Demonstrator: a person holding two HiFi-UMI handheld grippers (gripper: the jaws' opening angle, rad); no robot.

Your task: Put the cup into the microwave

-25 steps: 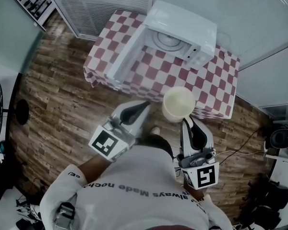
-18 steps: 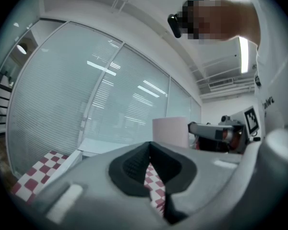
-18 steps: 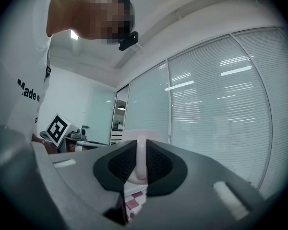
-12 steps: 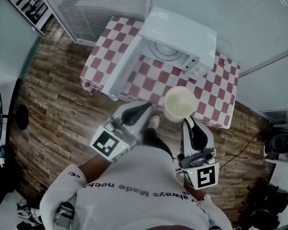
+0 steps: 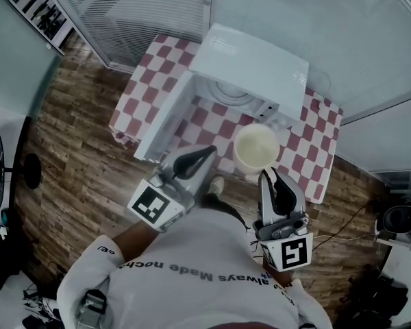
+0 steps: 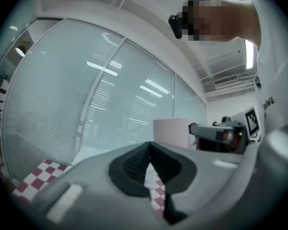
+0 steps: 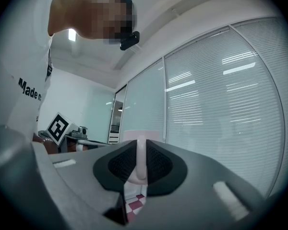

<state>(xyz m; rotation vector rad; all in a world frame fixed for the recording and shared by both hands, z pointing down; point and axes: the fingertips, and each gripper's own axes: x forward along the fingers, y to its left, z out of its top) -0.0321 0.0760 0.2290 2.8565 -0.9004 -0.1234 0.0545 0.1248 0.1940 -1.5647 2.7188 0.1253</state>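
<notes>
Right claw (image 5: 268,175) clamps the cup (image 5: 255,147) by its handle, cup just ahead; left claw (image 5: 208,151) closed, empty.

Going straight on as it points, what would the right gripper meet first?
Probably the microwave, around its open front; the cup in the right gripper would touch first. Height is hard to judge.

A small worktop (image 5: 145,91) covered in a red-and-white checked cloth (image 5: 308,163) stands on a wood-plank floor (image 5: 75,142), beside glass walls (image 5: 144,5) with blinds. A white microwave (image 5: 250,64) sits on it, towards the back. Its door (image 5: 163,118) stands open, swung out over the worktop's left side
</notes>
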